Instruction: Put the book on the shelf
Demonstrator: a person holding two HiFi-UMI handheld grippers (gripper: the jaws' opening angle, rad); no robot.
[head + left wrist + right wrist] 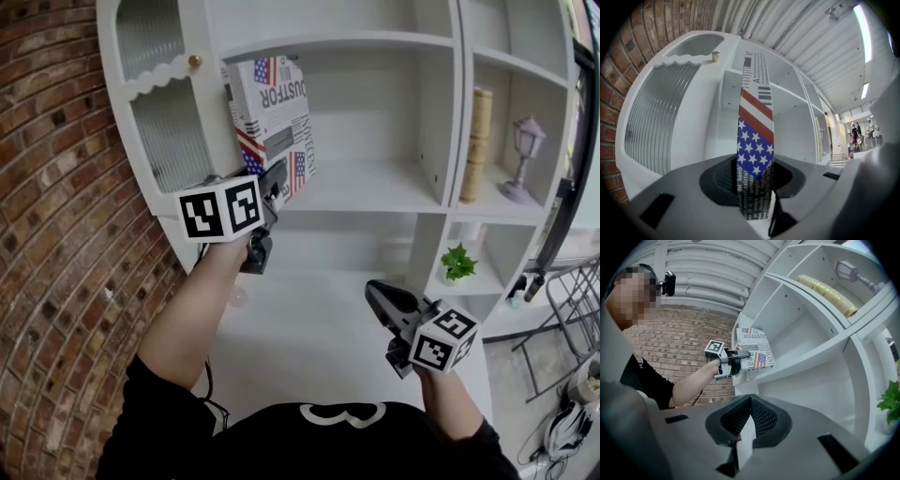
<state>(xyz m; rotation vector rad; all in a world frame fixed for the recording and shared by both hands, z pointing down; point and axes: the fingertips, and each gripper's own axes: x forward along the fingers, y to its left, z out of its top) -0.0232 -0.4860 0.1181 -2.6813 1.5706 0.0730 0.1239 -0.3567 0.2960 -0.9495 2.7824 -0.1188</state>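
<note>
Left arm [187, 319] stretched level, left tool [275, 183] clamping the upright book [274, 112] at the shelf [375, 195]; right tool [375, 291] closed, empty.

- Flag-printed newsprint-pattern book [274, 112]: lower corner hidden behind grey left gripper [278, 180]; in the left gripper view, bottom edge sunk out of sight between the jaws.
- White arched shelf unit [375, 192]: top cut by frame.
- Grey metal-tube frame [565, 305]: cut by right edge, kind unclear.
- Distant standing figures [857, 131]: too small to tell.
</note>
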